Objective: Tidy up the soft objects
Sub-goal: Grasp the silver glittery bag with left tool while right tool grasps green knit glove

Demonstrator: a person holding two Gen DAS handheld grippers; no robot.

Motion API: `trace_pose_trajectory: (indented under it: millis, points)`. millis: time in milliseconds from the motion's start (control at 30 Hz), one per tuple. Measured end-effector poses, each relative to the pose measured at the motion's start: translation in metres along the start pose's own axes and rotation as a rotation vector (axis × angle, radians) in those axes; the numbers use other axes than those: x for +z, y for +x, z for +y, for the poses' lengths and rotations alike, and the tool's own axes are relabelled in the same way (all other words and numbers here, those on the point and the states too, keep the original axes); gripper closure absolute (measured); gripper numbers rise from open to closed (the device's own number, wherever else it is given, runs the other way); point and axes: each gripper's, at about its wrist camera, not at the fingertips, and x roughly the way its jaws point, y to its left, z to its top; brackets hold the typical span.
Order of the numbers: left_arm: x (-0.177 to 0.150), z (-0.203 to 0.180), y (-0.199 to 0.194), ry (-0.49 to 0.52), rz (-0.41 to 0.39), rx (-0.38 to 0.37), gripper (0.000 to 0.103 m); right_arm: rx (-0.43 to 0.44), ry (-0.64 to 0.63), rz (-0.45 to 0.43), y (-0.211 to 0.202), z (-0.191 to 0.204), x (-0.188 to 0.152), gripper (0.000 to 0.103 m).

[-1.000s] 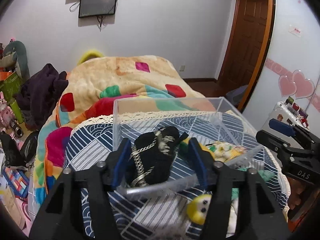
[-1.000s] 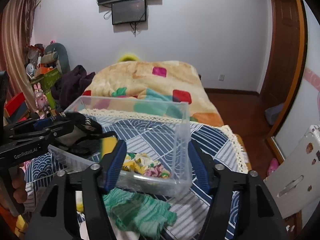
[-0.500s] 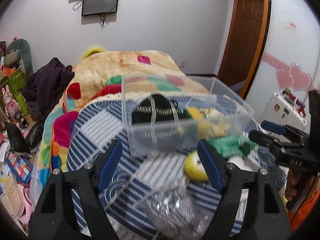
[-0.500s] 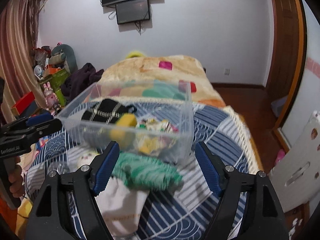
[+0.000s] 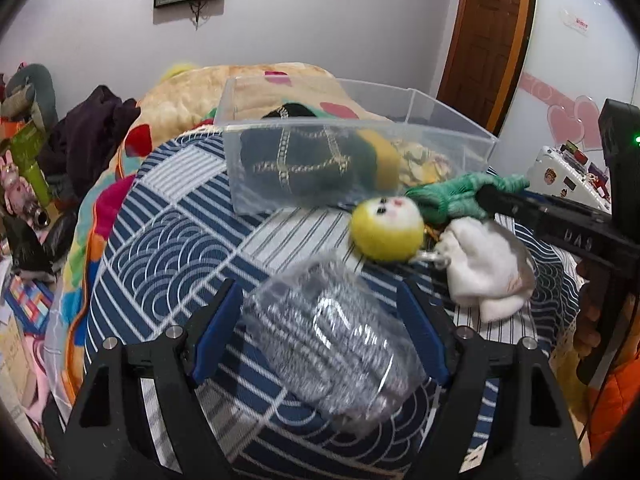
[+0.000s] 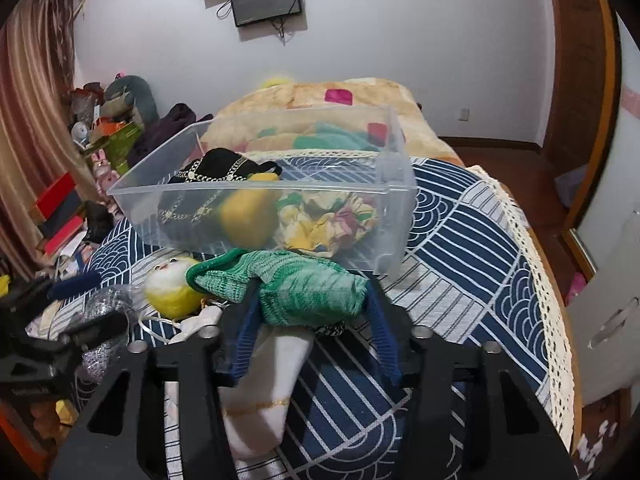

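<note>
- Since the earlier frame, our left hand-held gripper (image 5: 320, 336) has let go of the black chained pouch (image 5: 304, 156) and dropped back from the clear plastic bin (image 5: 352, 104); that pouch now lies inside the bin, ahead of the fingers.
- We see the left hand-held gripper standing wide, its blue pads on either side of a silver mesh bundle (image 5: 332, 344) in a clear wrapper; whether the pads touch it we cannot tell.
- Ahead and to the right of this gripper a yellow plush ball with a small face (image 5: 386, 228) rests on the blue patterned bedspread (image 5: 168, 240), just beside a white sock (image 5: 484, 272).
- Our right hand-held gripper (image 6: 310, 320) has also come down from the bin wall, and its jaws are part-way in, with the green knit sock (image 6: 308, 288) between the blue pads.
- Pad contact with the green sock looks likely on both sides, yet a firm pinch is not clear to us.
- Just ahead of the right gripper stands the bin, holding the pouch, a yellow soft piece (image 6: 246, 216) and a flowered cloth (image 6: 328, 224).
- Below the green sock, between the right gripper's arms, lies the white sock.
</note>
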Motion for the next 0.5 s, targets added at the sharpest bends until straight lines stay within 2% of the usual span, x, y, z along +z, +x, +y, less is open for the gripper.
trace_pose_trajectory:
  millis: [67,300,400,500]
  points:
    - [-0.005,0.001,-0.002,-0.009,-0.001,-0.008,0.027,-0.003,0.004,-0.011,-0.003,-0.001,-0.002,0.068]
    - [-0.008,0.004,-0.012,-0.016,-0.014,-0.044,0.060,-0.014,-0.011,-0.059,-0.019,0.002,-0.002,0.071]
    - [-0.003,0.005,-0.014,-0.014,-0.024,-0.041,0.067,-0.014,-0.015,-0.086,-0.029,0.003,0.000,0.072]
    - [0.002,0.005,-0.022,-0.016,-0.051,-0.026,0.069,-0.013,-0.014,-0.116,-0.038,0.005,0.004,0.072]
